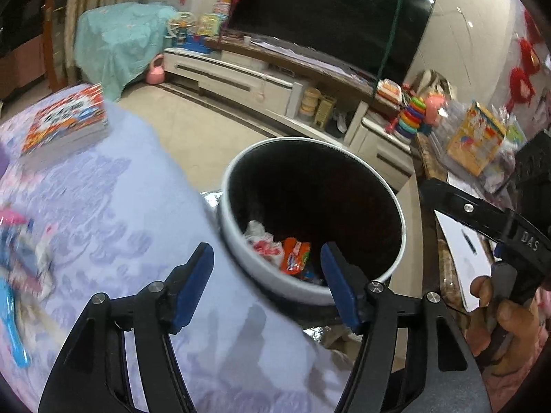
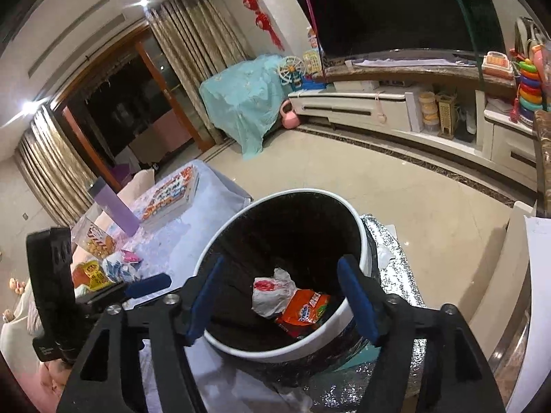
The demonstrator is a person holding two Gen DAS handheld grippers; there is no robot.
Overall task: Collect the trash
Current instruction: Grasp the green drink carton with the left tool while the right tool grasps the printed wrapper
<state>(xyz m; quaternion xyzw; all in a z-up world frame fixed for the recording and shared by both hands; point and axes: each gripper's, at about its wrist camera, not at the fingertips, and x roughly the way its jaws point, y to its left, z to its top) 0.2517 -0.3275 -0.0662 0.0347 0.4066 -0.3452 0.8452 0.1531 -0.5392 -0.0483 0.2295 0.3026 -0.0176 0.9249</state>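
Observation:
A round trash bin (image 1: 248, 270) with a white rim and dark inside stands beside the table. In it lie an orange snack wrapper (image 1: 294, 254) and a crumpled white bag (image 1: 261, 241) with red print. My left gripper (image 1: 267, 254) hangs open over the bin's near rim, nothing between its blue pads. In the right wrist view the same bin (image 2: 275, 354) holds the orange wrapper (image 2: 303, 309) and the white bag (image 2: 272, 292). My right gripper (image 2: 280, 265) is open above the bin's mouth and holds nothing.
A table under a lavender cloth (image 1: 103, 206) sits left of the bin, with a picture book (image 1: 65, 127), a purple bottle (image 2: 113, 210) and several snack packets (image 2: 100, 268). Silver foil (image 2: 396, 258) lies under the bin. A hand (image 1: 499, 309) grips the right tool. A TV cabinet (image 2: 361, 110) lines the far wall.

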